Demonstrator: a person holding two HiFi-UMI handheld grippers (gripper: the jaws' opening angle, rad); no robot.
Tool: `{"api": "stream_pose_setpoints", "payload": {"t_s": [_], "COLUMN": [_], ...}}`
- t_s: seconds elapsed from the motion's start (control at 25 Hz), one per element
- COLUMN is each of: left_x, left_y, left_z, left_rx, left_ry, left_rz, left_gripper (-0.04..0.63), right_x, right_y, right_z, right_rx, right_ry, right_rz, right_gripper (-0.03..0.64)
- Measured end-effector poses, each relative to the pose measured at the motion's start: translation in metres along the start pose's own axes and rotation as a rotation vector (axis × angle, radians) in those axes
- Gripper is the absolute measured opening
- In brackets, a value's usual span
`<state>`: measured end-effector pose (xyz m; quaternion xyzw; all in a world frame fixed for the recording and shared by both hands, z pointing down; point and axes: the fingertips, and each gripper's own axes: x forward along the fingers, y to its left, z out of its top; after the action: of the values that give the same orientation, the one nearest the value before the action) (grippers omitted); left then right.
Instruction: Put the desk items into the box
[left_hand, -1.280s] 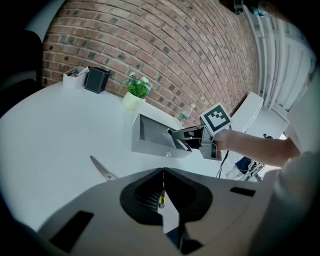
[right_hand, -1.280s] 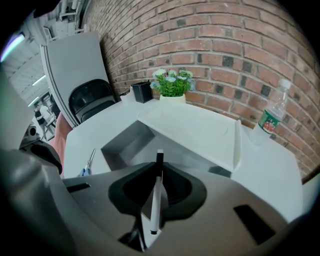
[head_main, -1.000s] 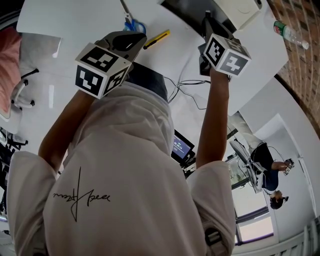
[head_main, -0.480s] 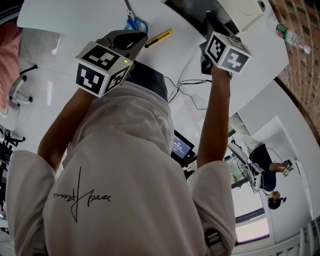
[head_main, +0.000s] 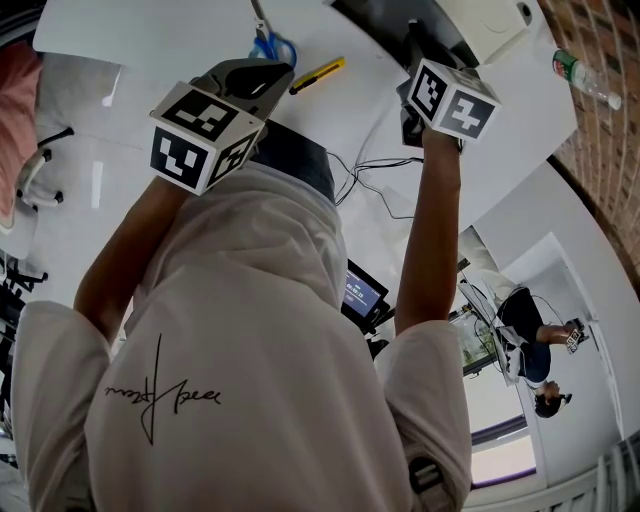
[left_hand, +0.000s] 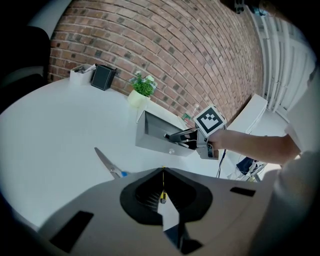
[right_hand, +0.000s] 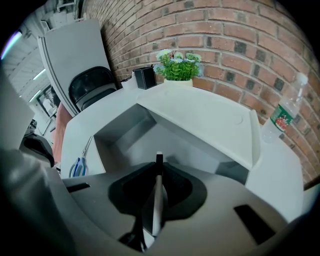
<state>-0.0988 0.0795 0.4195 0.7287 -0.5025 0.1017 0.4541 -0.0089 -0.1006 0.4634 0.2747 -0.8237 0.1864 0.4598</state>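
Right tongs (right_hand: 159, 167) slightly farther forward, pen (right_hand: 156, 202) gripped over open box (right_hand: 122, 127) (left tongs (left_hand: 162, 172) closed).

The left gripper (head_main: 258, 74) hovered near blue-handled scissors (head_main: 271, 46) and a yellow cutter (head_main: 318, 75) on the white surface (head_main: 150, 30); the right gripper (head_main: 415, 38) hung over the box (head_main: 485, 22).

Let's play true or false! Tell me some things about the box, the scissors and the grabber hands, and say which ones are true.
1. The box is open. True.
2. The right gripper holds nothing. False: it is shut on a white pen with a black tip.
3. The scissors lie on the table. True.
4. The scissors have red handles. False: they are blue.
5. The water bottle is inside the box. False: it stands outside, beside the lid.
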Motion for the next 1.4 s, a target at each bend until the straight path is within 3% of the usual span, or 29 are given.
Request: {"api": "stream_pose_setpoints", "payload": {"t_s": [0.76,1.4], "left_x": [0.002,0.005], "left_y": [0.002,-0.007], "left_z": [0.002,0.013], "left_rx": [-0.003,0.041], "left_ry": [0.002,0.001], "left_rz": [-0.009,-0.034], "left_gripper": [0.006,0.006], "right_x": [0.0,-0.02], "right_y": [-0.003,-0.003], "right_z": [0.0,0.001], "right_rx": [0.017,0.056], "right_ry": [-0.003,-0.063], "right_rz": [-0.007,-0.009], "right_gripper": [0.061,0.061]}}
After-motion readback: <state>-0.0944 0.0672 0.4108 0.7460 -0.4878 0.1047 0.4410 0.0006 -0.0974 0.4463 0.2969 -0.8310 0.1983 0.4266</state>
